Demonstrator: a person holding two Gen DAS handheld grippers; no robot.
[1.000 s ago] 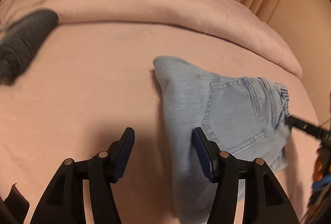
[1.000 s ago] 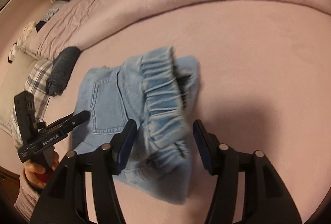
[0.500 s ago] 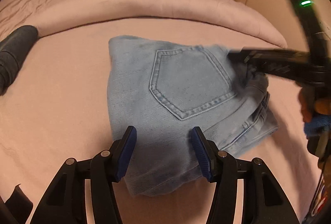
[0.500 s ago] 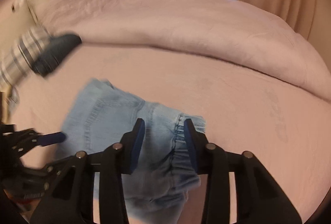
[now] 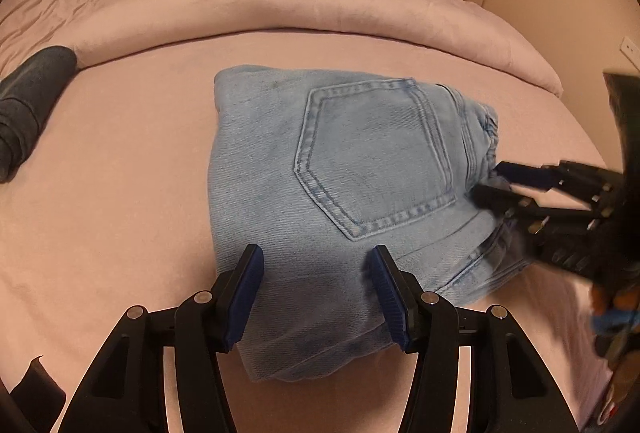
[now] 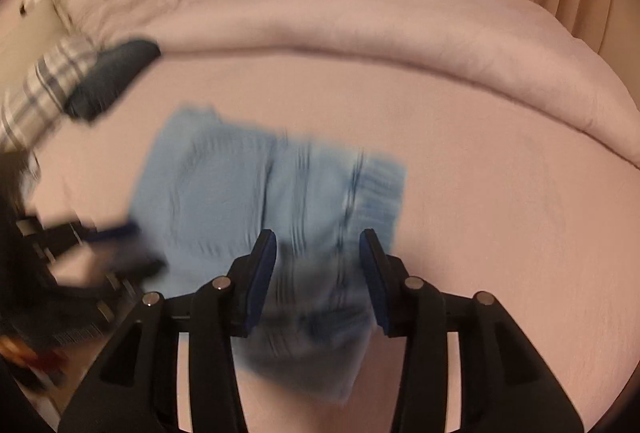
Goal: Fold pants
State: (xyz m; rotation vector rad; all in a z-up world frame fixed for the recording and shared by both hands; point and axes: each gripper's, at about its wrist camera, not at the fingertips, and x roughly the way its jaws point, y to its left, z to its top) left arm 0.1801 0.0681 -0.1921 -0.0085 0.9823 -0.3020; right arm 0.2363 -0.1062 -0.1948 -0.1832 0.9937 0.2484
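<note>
The pants (image 5: pixel 344 201) lay on the pink bed (image 5: pixel 120 193) as a compact denim bundle, back pocket up, its longer side running from the near edge away toward the rolled duvet (image 5: pixel 280 5). The left gripper (image 5: pixel 316 293) hung just over the near end of the bundle, tilted down at it, jaws spread with the cloth under the gap and neither pad pressing on it. The right gripper (image 5: pixel 490 179) came in from the waistband side, its tips right at the elastic edge. Its jaws had just been opening a little again; in its own blurred view (image 6: pixel 318 273) denim lay between the pads, but I could not tell whether they pinched it. I judged the waistband end was the right hand's to tidy, being nearer, and the folded near edge the left's. A dark rolled garment (image 5: pixel 28 105) sat well apart
</note>
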